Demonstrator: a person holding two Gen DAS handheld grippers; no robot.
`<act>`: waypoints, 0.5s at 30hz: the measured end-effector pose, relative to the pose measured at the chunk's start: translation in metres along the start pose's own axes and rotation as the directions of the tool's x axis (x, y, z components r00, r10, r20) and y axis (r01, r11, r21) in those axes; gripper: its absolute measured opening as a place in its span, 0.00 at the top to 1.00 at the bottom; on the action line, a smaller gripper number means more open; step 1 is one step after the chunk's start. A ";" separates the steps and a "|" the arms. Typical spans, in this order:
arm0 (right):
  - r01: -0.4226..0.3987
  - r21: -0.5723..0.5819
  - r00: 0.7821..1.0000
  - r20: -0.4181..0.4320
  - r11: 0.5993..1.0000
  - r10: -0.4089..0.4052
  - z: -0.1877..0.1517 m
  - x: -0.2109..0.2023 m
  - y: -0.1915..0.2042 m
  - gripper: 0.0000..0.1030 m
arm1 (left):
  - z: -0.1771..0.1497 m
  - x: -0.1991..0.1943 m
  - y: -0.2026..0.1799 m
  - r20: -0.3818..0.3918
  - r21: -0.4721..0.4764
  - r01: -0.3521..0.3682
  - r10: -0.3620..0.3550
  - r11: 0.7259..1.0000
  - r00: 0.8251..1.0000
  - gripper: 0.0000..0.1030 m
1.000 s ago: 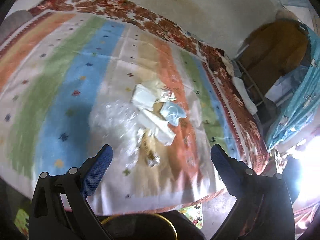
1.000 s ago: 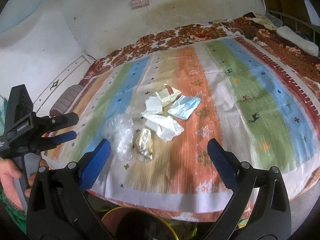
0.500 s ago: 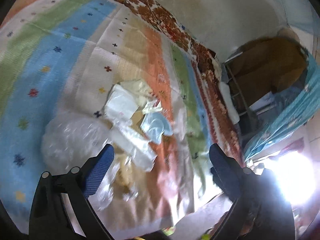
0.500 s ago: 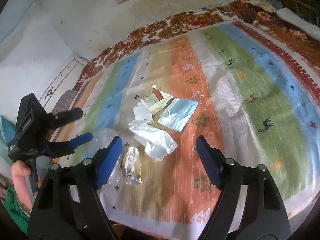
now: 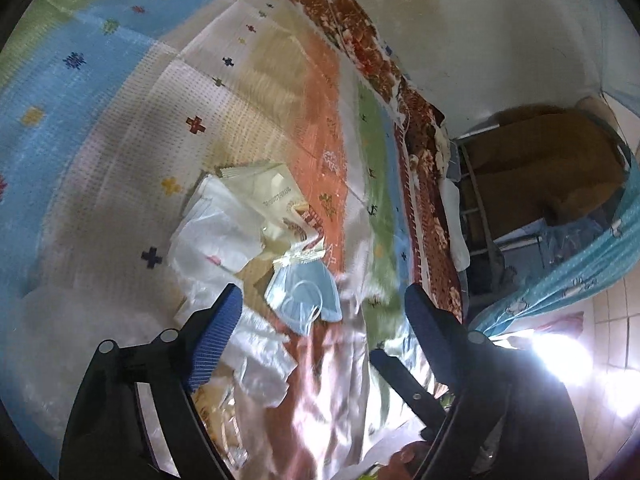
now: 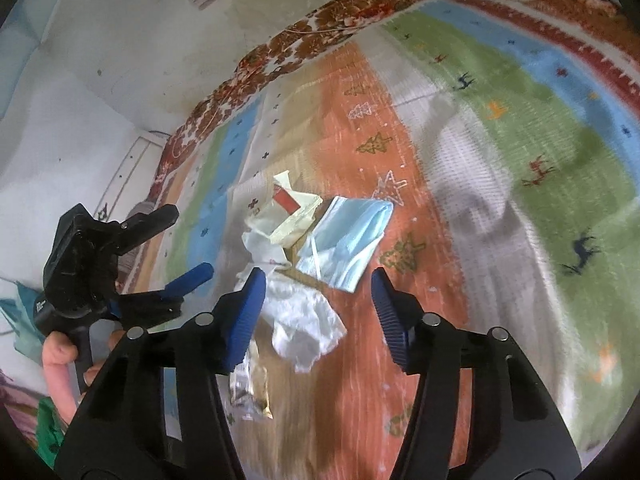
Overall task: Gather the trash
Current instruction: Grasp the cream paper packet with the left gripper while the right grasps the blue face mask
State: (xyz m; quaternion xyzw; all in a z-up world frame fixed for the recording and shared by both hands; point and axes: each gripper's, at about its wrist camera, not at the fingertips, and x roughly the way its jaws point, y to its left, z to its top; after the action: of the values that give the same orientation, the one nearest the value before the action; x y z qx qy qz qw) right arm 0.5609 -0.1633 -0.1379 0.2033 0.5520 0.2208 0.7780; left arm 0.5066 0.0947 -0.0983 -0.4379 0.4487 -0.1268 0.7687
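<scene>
My left gripper [image 5: 324,312] hides part of the white crumpled wrapper [image 5: 260,364]. The gold wrapper [image 6: 250,384] at seven o'clock is half behind my right gripper [image 6: 318,300]. The bed cover [image 5: 344,392] there is all blurry.

Each hand-held tool has a black plastic frame with two angled arms ending in ribbed blue pads. The right tool [image 6: 318,308] shows round silver screw heads along its arms, as does the left tool [image 5: 324,320]. A small white label sits on the left tool's black body.
</scene>
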 end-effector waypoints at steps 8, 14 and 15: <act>-0.038 0.074 0.999 -0.024 0.997 0.039 0.015 0.034 -0.018 0.61 | 0.022 0.023 0.000 -0.012 -0.024 -0.045 0.045 0.999 0.999 0.33; -0.068 0.092 0.997 -0.042 0.993 0.072 0.021 0.049 -0.026 0.76 | 0.028 0.038 -0.001 -0.028 -0.046 -0.092 0.091 0.995 0.995 0.47; -0.076 0.100 0.996 -0.046 0.992 0.081 0.021 0.052 -0.028 0.79 | 0.029 0.042 -0.002 -0.028 -0.044 -0.099 0.098 0.994 0.995 0.51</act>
State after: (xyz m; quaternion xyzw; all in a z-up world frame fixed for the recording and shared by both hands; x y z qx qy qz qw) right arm 0.5989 -0.1581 -0.1870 0.2573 0.5731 0.2289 0.7436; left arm 0.5539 0.0850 -0.1151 -0.4308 0.4823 -0.0842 0.7581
